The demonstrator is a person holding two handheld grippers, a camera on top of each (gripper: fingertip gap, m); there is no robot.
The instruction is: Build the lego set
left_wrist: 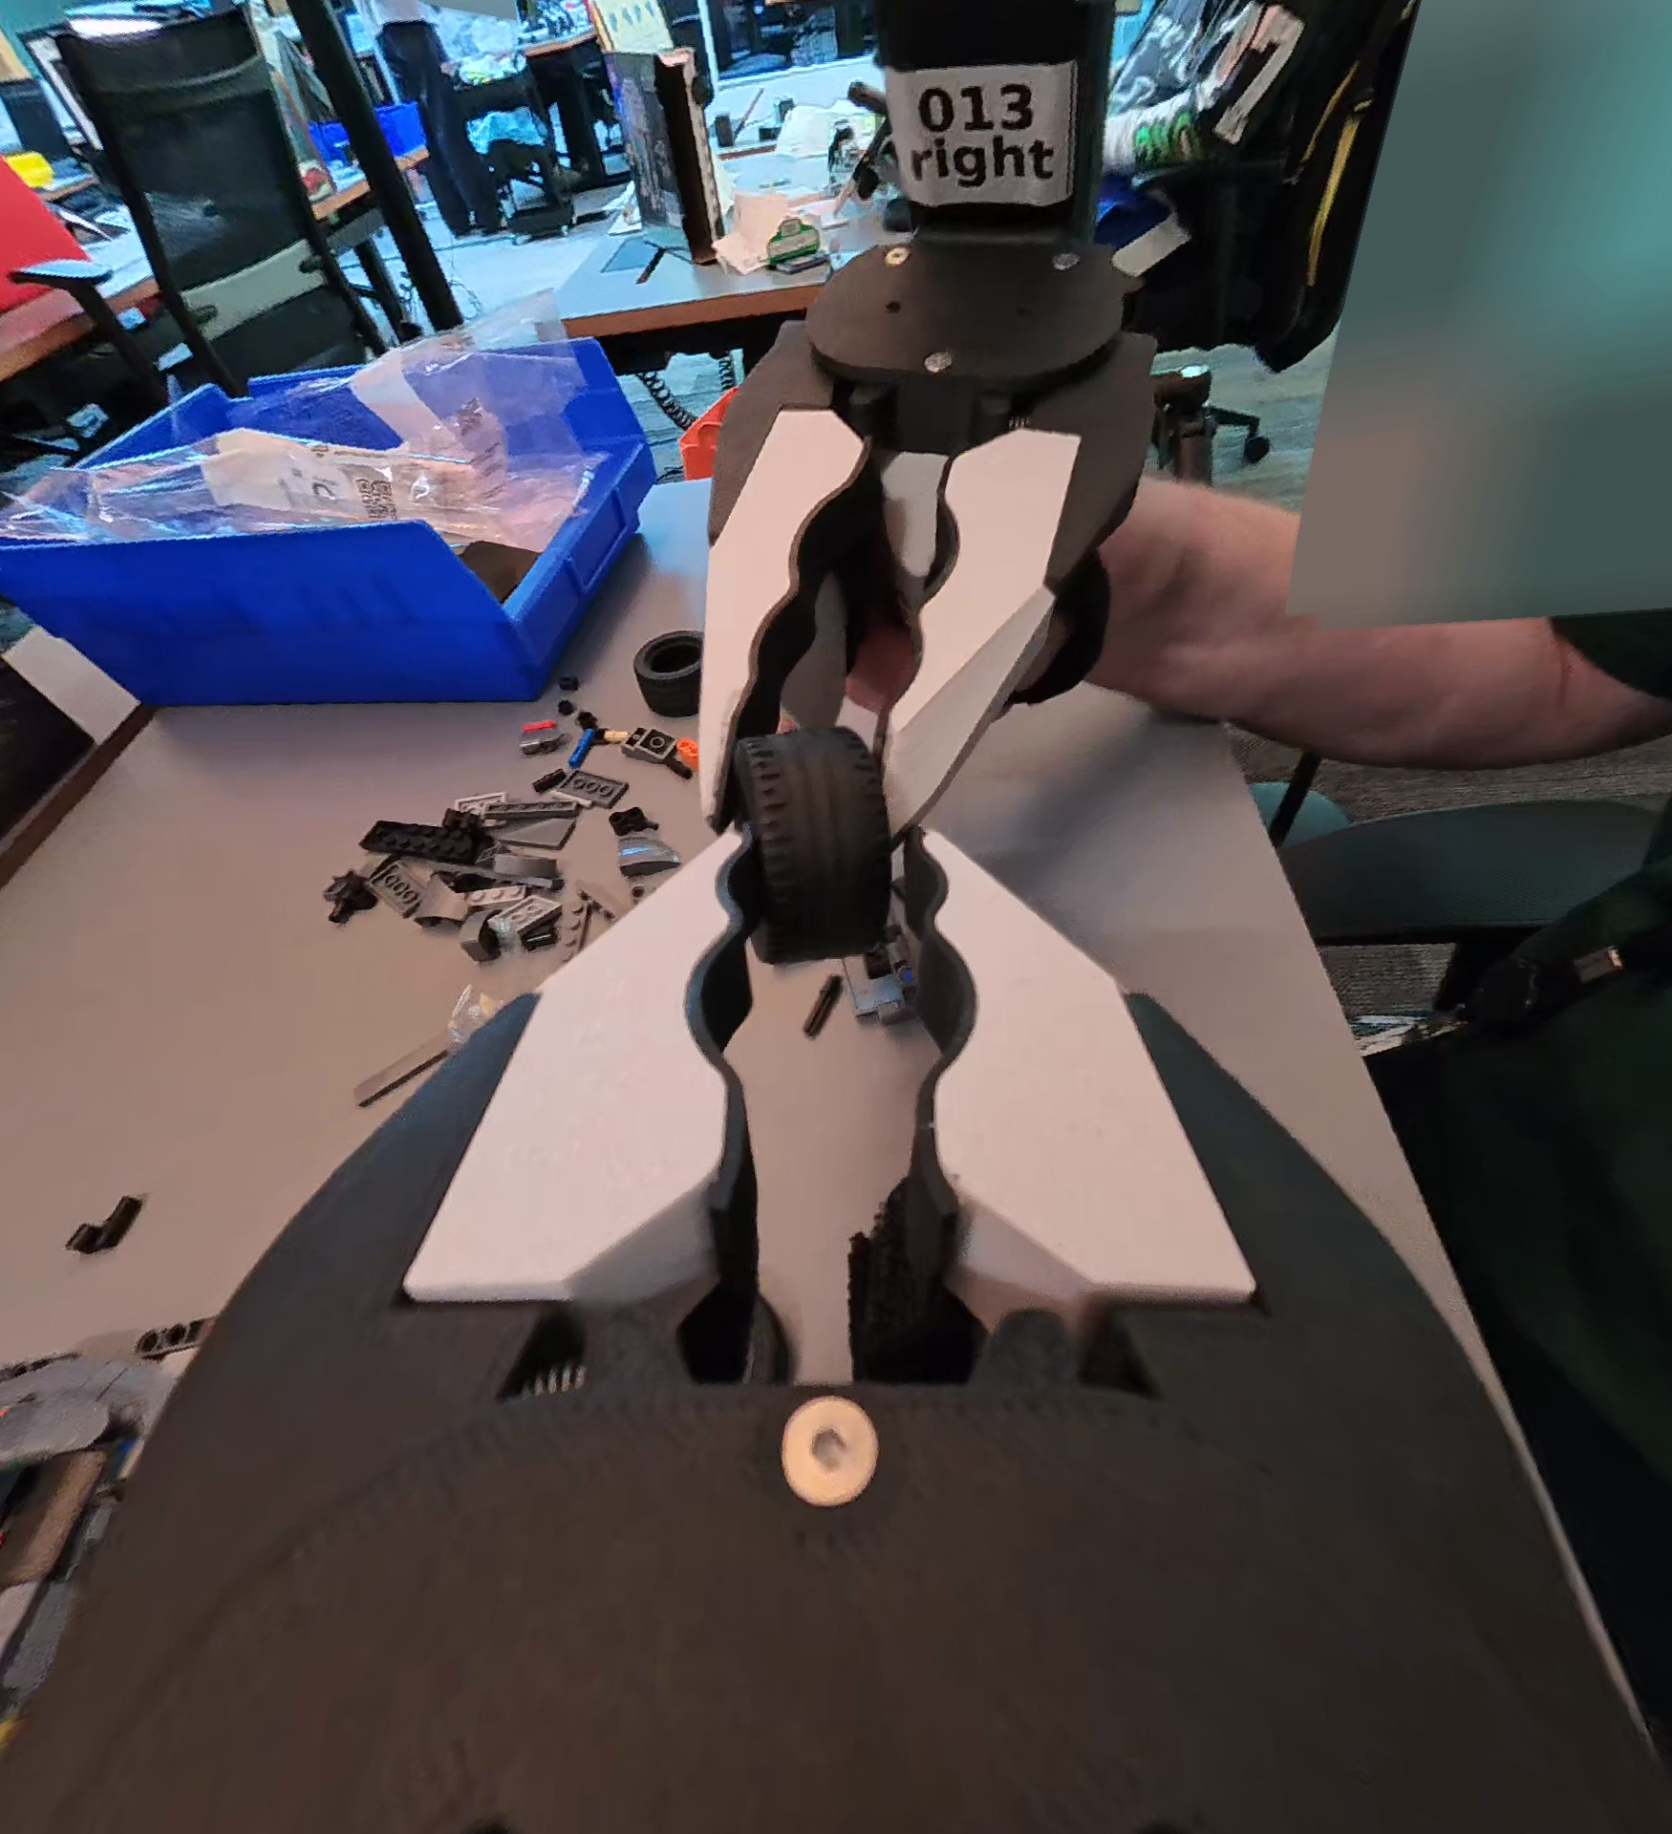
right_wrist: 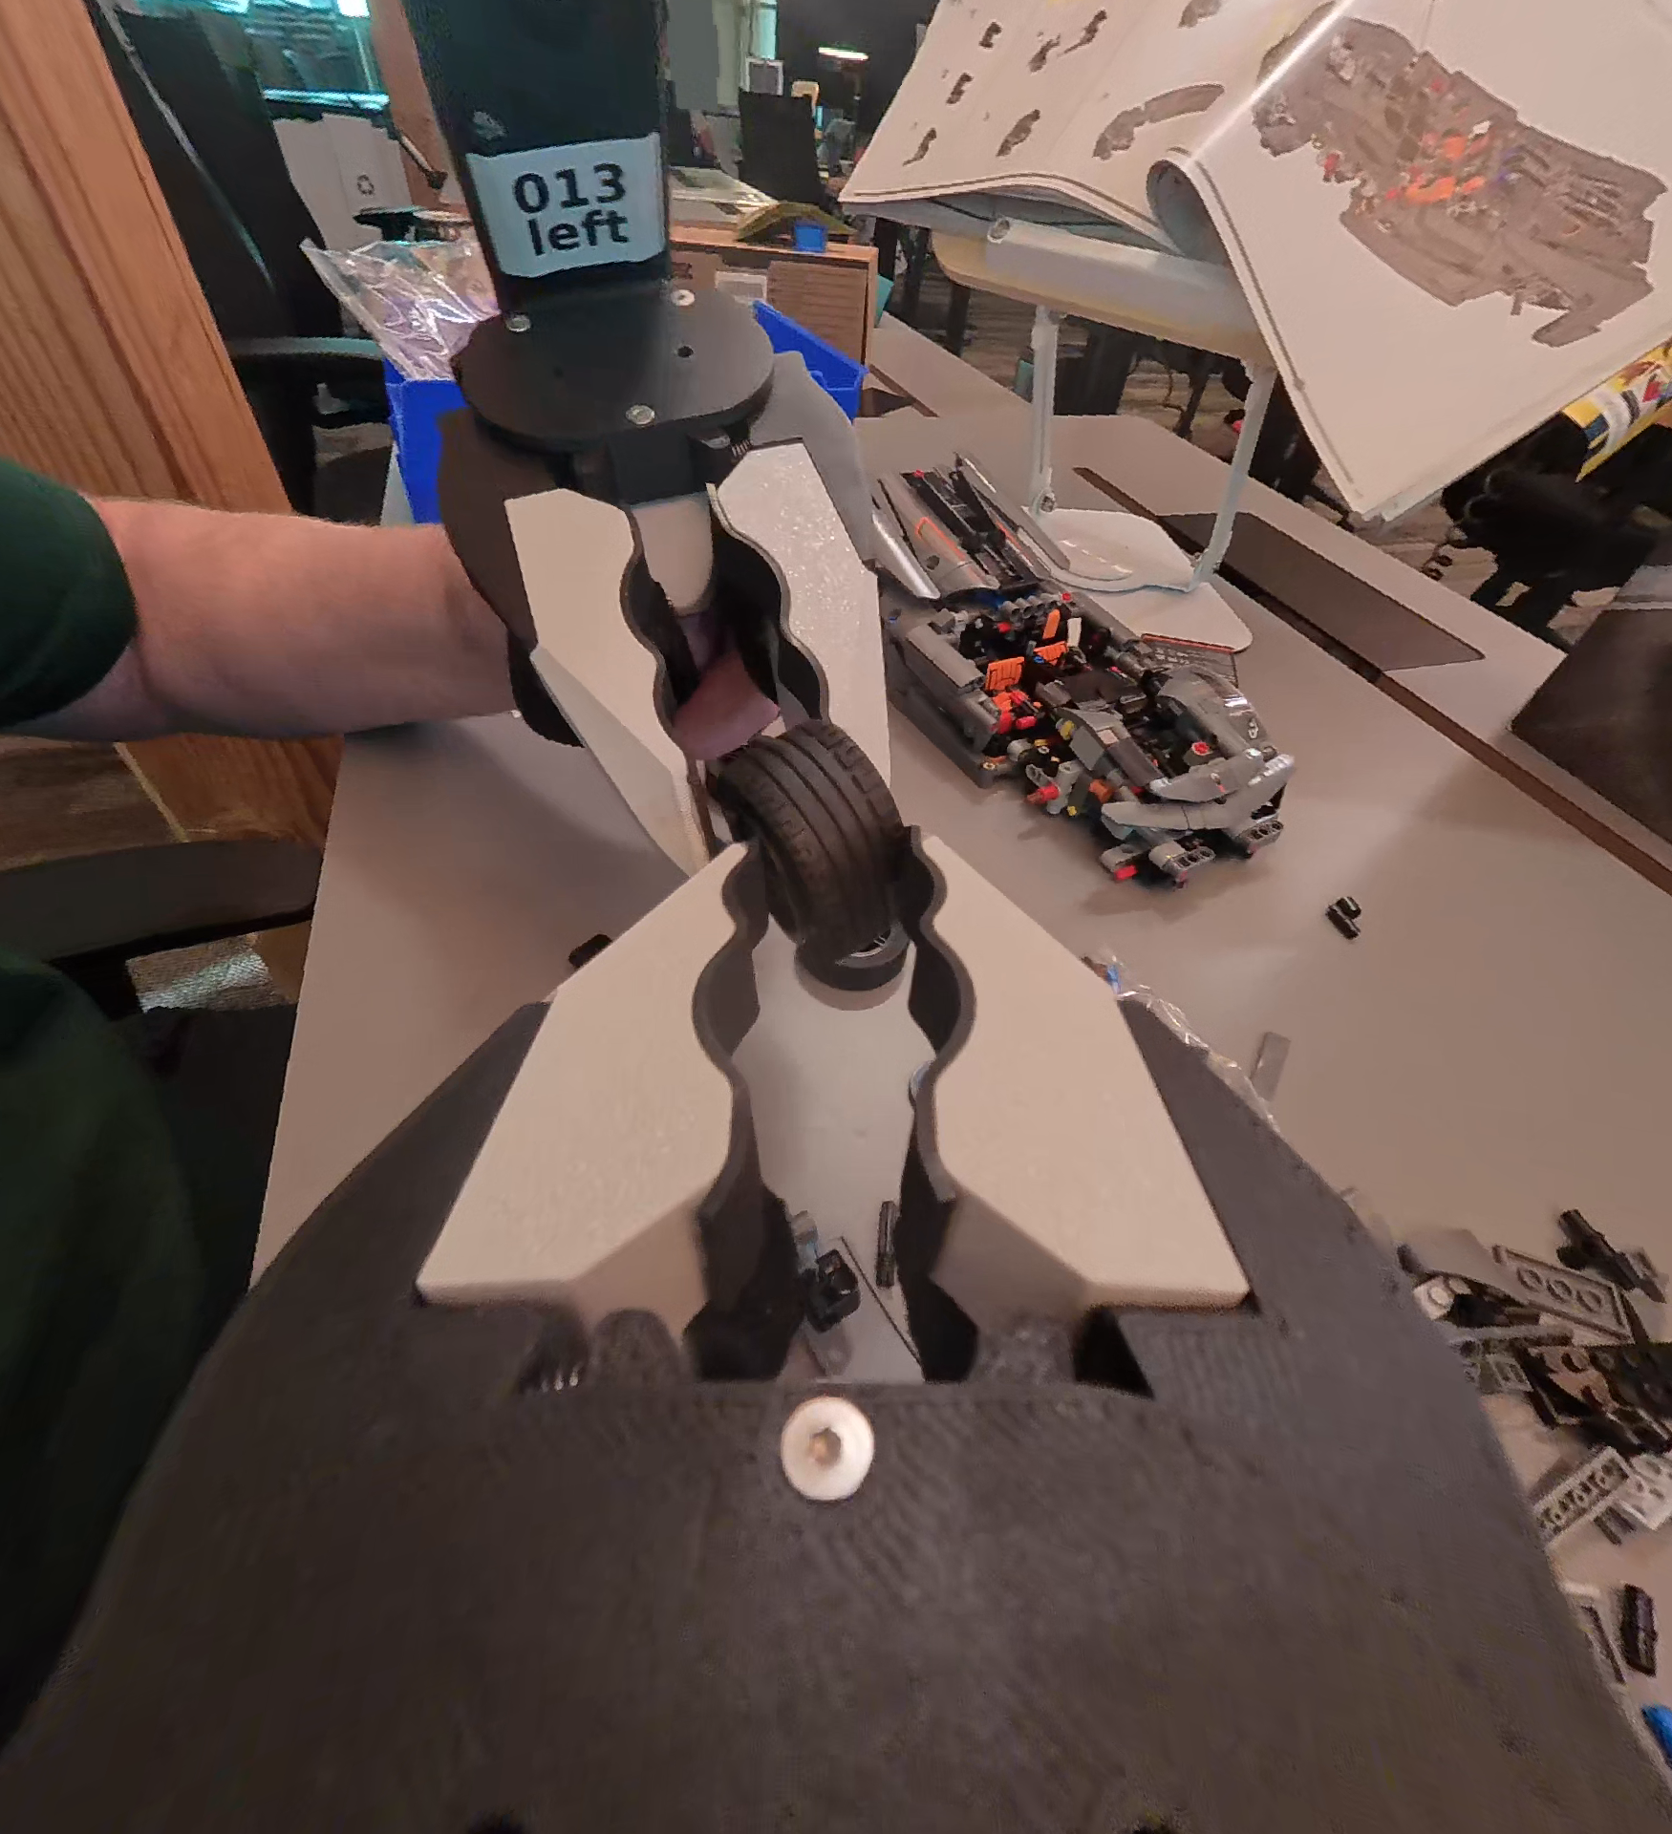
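Observation:
A black tyre with a grey rim showing at its lower end is held above the grey table between both grippers. My left gripper comes from below in the left wrist view and is shut on the tyre. My right gripper comes from above there, tip to tip with the left, and is also shut on the tyre. In the right wrist view the right gripper is at the bottom, the left gripper above, with the tyre between them. A partly built grey and black car lies on the table.
A blue bin with clear plastic bags stands at the table's far left. A second tyre and a pile of loose pieces lie beside it. An open instruction booklet rests on a stand behind the car. More loose pieces lie right. Less than 4 cm separates the two grippers' tips.

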